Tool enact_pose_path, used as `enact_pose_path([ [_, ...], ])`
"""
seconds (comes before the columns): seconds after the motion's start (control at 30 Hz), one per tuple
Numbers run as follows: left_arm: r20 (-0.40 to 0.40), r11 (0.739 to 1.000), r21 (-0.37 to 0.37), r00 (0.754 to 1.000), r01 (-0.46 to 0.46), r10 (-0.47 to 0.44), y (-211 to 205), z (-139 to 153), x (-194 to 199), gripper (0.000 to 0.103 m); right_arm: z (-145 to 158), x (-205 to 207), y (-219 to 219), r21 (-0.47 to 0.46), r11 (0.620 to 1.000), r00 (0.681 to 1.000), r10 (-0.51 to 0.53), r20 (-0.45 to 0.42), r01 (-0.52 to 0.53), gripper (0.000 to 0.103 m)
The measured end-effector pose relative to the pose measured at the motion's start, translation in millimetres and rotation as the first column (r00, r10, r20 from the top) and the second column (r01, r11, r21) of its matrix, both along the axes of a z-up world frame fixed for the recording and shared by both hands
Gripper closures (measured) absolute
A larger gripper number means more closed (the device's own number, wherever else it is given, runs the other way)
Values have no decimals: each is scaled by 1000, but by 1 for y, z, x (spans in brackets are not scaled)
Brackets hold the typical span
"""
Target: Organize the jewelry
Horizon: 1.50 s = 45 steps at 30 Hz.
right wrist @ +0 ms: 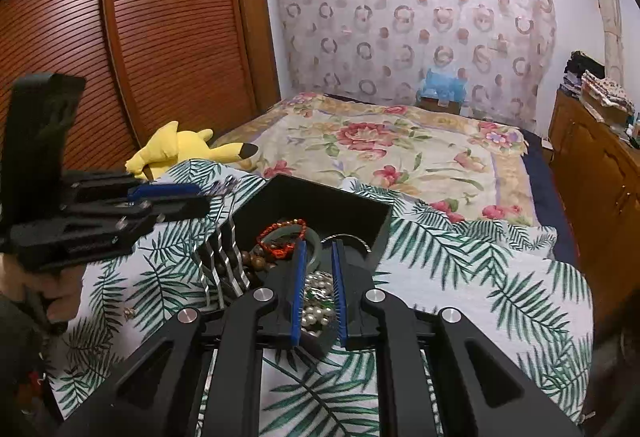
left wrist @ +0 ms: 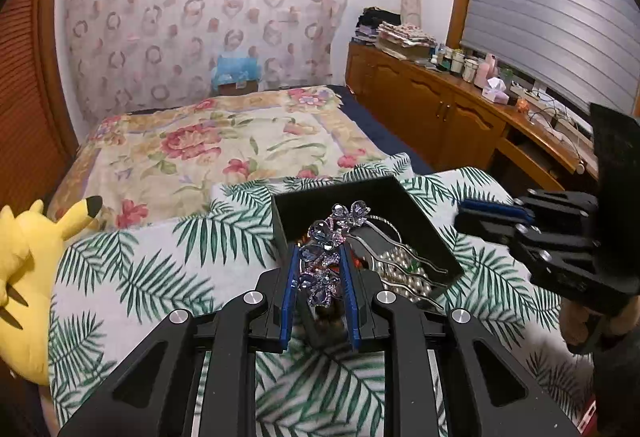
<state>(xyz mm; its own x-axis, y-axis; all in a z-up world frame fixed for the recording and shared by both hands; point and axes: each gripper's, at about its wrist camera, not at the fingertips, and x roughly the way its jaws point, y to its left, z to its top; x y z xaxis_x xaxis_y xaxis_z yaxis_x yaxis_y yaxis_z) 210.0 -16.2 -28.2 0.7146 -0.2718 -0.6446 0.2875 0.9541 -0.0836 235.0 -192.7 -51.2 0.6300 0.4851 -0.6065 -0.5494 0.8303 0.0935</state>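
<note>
My left gripper (left wrist: 319, 257) is shut on a hair comb with blue and purple crystal flowers (left wrist: 324, 257); its wavy silver prongs (left wrist: 404, 263) reach over the near left edge of an open black box (left wrist: 340, 197). In the right wrist view the prongs (right wrist: 224, 261) hang at the box's (right wrist: 312, 197) left rim. The box holds a red bead bracelet (right wrist: 280, 233), a green bangle (right wrist: 316, 237), brown beads (right wrist: 252, 261) and pearls (right wrist: 316, 301). My right gripper (right wrist: 319, 249) hovers over the box, jaws a little apart, holding nothing. It shows at the right in the left wrist view (left wrist: 492, 215).
The box sits on a palm-leaf cloth (left wrist: 160, 277) at the foot of a bed with a floral blanket (left wrist: 224, 141). A yellow plush toy (left wrist: 28, 277) lies at the left. A small earring-like piece (right wrist: 129, 313) lies on the cloth. A wooden sideboard (left wrist: 440, 105) stands at the right.
</note>
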Motion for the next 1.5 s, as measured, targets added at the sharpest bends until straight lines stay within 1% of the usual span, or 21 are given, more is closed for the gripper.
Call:
enact_pose_path([
  [0.23,-15,1000,16,1000,2,-2,-9,-3,28,84,-5,-2,-11,8,1000,1000,-4,-19,4,88],
  [0.5,-37,1000,25,999,11,-10,-15,-7,41,84,-15,-4,-14,13,1000,999,-3,-48,3,88],
  [0.57,-32,1000,21,999,8,-7,-15,-5,41,84,-18,-5,-14,10,1000,999,-2,-52,3,88],
  [0.6,-34,1000,17,999,10,-9,-15,-5,42,82,-19,-5,-14,9,1000,999,-2,-53,3,88],
  [0.63,-35,1000,14,999,11,-11,-15,-4,42,74,-19,-5,-14,8,1000,999,-2,-54,3,88],
  [0.7,-28,1000,15,1000,10,-9,-14,-2,39,65,-18,-6,-15,11,1000,998,-2,-55,2,88],
  [0.77,-24,1000,19,1000,9,-9,-12,0,34,65,-18,-5,-14,16,1000,998,2,-55,-2,88],
  [0.8,-25,1000,17,1000,9,-9,-11,0,30,62,-19,-7,-13,18,1000,998,5,-56,-4,88],
  [0.83,-23,1000,15,1000,7,-7,-8,0,26,56,-19,-9,-12,19,1000,998,9,-55,-8,88],
  [0.9,-17,1000,19,1000,-1,1,-4,1,17,50,-22,-14,-9,18,1000,998,17,-53,-16,88],
  [1.0,-19,1000,25,1000,-12,12,0,-1,5,47,-23,-23,-2,17,999,998,30,-53,-29,88],
  [1.03,-21,1000,24,1000,-13,13,2,-1,2,41,-24,-26,-1,16,999,998,32,-51,-32,88],
  [1.1,-16,1000,23,1000,-19,19,6,-2,-7,34,-26,-33,3,16,999,998,38,-53,-37,88],
  [1.3,-10,999,21,999,-49,49,21,-5,-33,15,-31,-51,10,9,999,997,39,-60,-38,87],
  [1.33,-11,998,20,998,-54,55,23,-6,-38,13,-33,-54,11,4,999,997,37,-61,-36,85],
  [1.37,-11,998,19,998,-60,60,26,-8,-43,12,-35,-57,11,2,999,998,34,-62,-34,79],
  [1.4,-13,998,16,998,-63,63,29,-10,-48,12,-38,-60,12,-1,1000,998,30,-63,-30,77],
  [1.5,-23,997,12,997,-70,71,39,-17,-64,12,-46,-67,14,-12,1000,997,22,-78,-23,77],
])
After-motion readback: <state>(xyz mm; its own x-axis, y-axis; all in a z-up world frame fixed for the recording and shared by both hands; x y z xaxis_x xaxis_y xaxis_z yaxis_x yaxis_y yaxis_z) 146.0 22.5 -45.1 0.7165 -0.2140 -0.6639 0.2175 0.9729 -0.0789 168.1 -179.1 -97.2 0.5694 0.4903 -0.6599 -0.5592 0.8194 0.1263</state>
